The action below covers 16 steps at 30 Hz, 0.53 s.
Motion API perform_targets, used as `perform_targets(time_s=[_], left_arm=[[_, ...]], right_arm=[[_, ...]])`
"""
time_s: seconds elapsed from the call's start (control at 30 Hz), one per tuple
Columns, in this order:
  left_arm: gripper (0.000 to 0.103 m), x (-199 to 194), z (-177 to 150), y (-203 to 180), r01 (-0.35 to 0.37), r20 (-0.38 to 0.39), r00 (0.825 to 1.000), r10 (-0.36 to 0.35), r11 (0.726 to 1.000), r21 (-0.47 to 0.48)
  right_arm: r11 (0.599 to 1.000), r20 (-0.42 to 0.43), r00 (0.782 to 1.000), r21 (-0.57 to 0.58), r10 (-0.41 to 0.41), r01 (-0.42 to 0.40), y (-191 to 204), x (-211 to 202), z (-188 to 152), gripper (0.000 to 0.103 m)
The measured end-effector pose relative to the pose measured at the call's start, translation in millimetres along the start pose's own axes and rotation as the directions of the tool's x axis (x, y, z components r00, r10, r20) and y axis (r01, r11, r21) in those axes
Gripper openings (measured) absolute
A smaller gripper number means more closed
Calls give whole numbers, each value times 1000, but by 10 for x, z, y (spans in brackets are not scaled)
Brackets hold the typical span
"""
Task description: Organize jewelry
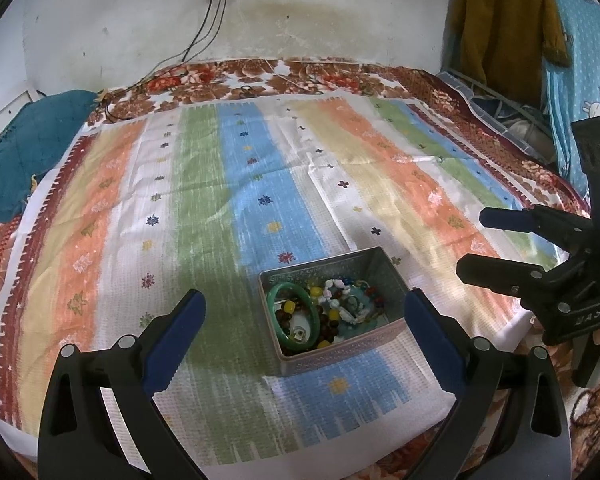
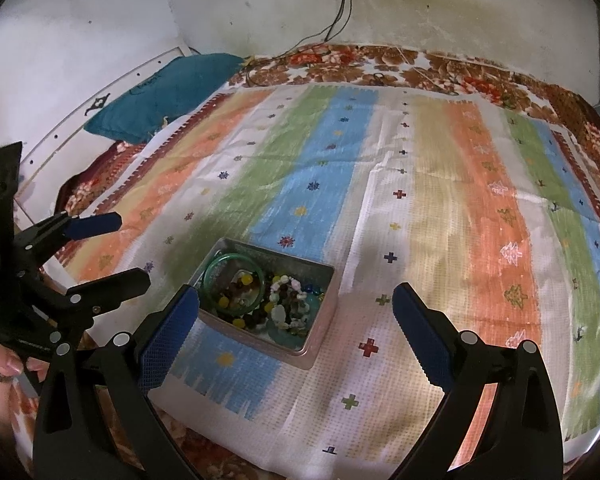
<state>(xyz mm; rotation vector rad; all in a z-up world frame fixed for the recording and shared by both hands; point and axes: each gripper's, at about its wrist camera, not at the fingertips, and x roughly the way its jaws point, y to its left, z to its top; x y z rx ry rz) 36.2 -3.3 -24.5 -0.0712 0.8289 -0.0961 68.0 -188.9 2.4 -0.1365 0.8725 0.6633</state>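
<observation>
From the left gripper, spread wide with nothing in it, the metal box sits right ahead on the striped cloth. All the jewelry I can see lies heaped inside the box: a green bangle at its left end, mixed beads tangled beside it. That could be pieces already gathered, or a jumble waiting to be sorted. Right of the box hangs the right gripper, fingers apart.

From the right gripper, also wide and empty, the box lies just ahead-left, bangle on top; no jewelry shows on the cloth around the box. The left gripper waits left of it.
</observation>
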Motion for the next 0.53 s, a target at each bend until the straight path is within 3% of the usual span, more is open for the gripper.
perform_targets(time_s=[0.53], left_arm=[[97,-12,11,-81,4,7,1000,-4,999,39]], right_arm=[[1000,14,1000,18,10,-11,-26,-17,8,98]])
